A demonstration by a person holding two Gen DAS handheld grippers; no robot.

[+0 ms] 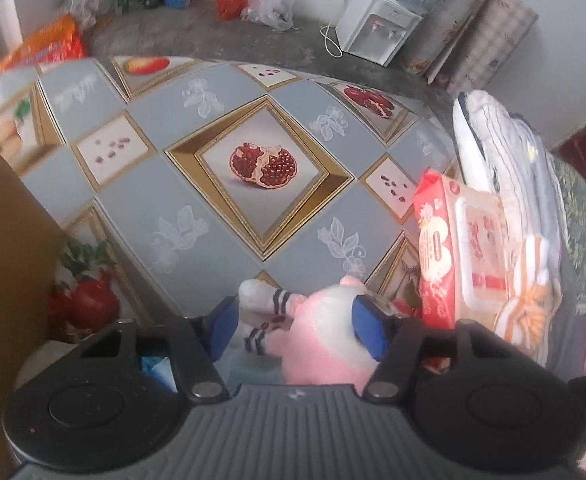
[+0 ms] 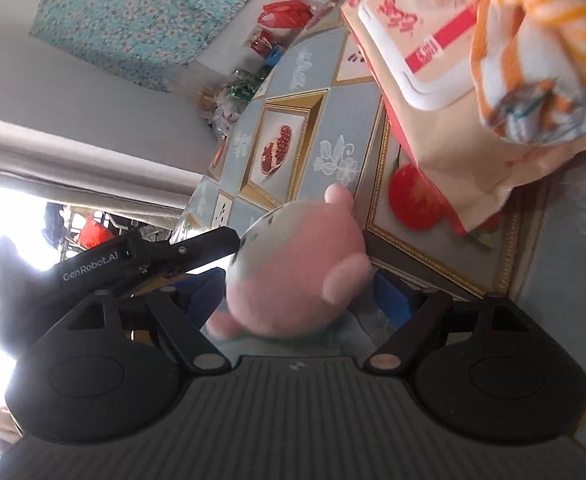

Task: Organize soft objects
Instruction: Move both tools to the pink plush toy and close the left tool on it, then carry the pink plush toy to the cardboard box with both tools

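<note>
left gripper (image 1: 297,330) | jaws half closed around pink plush toy (image 1: 325,344), pad contact can't be told | right gripper (image 2: 297,300) | jaws wide either side of same toy, not pressed | toy sat at near edge of tabletop (image 1: 141,184), beside wipes pack (image 1: 457,248) | tip: body should be squeezed mid-belly, not the sock feet, probably

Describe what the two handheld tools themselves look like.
Both tools look alike: a dark grey ribbed body, two round black hubs, black linkage arms with silver pivot pins, and blue finger pads. The left tool and the right tool match. In the right wrist view, the left tool's black arm reads "GenRobot.AI" in white.
</note>
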